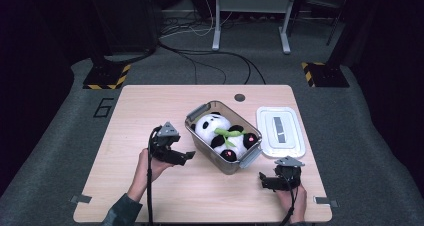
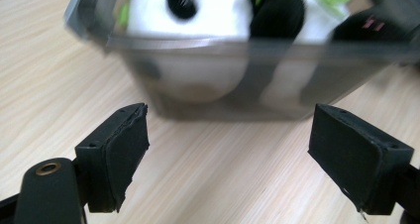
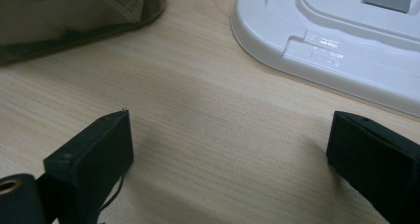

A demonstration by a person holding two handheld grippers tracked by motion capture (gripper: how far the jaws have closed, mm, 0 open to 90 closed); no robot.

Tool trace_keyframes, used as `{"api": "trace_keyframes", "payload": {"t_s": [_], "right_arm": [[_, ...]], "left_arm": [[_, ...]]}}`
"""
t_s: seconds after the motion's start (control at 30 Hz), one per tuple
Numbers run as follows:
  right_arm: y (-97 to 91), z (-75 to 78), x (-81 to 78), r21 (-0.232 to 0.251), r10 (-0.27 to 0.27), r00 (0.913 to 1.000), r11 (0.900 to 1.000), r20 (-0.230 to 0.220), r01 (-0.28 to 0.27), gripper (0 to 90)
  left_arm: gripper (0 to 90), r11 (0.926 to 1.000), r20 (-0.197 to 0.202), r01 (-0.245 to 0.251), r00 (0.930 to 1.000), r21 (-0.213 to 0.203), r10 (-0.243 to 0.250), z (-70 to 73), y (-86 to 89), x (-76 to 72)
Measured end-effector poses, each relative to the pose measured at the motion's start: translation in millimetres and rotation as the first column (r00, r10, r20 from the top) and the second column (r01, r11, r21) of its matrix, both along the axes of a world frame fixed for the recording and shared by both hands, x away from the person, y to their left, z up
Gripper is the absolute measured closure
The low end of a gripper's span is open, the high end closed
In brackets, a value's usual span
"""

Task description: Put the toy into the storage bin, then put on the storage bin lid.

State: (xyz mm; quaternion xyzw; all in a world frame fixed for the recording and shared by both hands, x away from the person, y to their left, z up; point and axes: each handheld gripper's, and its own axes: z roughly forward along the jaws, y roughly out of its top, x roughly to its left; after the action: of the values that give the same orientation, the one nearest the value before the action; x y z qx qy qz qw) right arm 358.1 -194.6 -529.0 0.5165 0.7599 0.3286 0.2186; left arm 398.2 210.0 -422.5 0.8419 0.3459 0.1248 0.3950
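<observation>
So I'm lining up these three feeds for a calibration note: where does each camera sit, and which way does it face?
High view: above the person's side, looking forward and down on the table; forearms, left gripper, right gripper show.
Left gripper view: rides that gripper, faces the clear bin holding the panda toy; its open jaws show.
Right gripper view: faces bare tabletop and the white lid; its open jaws show.
Shared: the bin appears in all three.
</observation>
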Motion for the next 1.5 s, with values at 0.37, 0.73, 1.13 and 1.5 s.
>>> {"api": "trace_keyframes", "payload": {"t_s": [0.37, 0.73, 1.13, 1.5], "right_arm": [[0.0, 0.0, -0.2, -0.001, -0.001, 1.0000, 1.0000, 0.000, 0.001, 3.3], [0.3, 0.0, -0.3, -0.004, -0.004, 1.0000, 1.0000, 0.001, 0.004, 3.4], [1.0, 0.0, -0.4, -0.006, -0.008, 1.0000, 1.0000, 0.002, 0.008, 3.2], [-6.0, 2.9, 0.0, 0.031, -0.009, 0.9998, 0.9995, 0.016, 0.009, 0.0]], "left_arm": [[14.2, 0.9950, -0.060, -0.099, 0.9932, 0.004, 0.099, -71.8, 34.5, -9.7], [10.7, 0.9734, -0.034, -0.220, 0.9753, -0.065, 0.218, -103.8, 57.7, -19.2], [8.6, 0.9728, 0.030, -0.218, 0.9759, 0.078, 0.216, -106.5, 49.5, -22.5], [8.6, 0.9693, 0.031, -0.236, 0.9717, 0.070, 0.234, -107.0, 47.5, -22.8]]}}
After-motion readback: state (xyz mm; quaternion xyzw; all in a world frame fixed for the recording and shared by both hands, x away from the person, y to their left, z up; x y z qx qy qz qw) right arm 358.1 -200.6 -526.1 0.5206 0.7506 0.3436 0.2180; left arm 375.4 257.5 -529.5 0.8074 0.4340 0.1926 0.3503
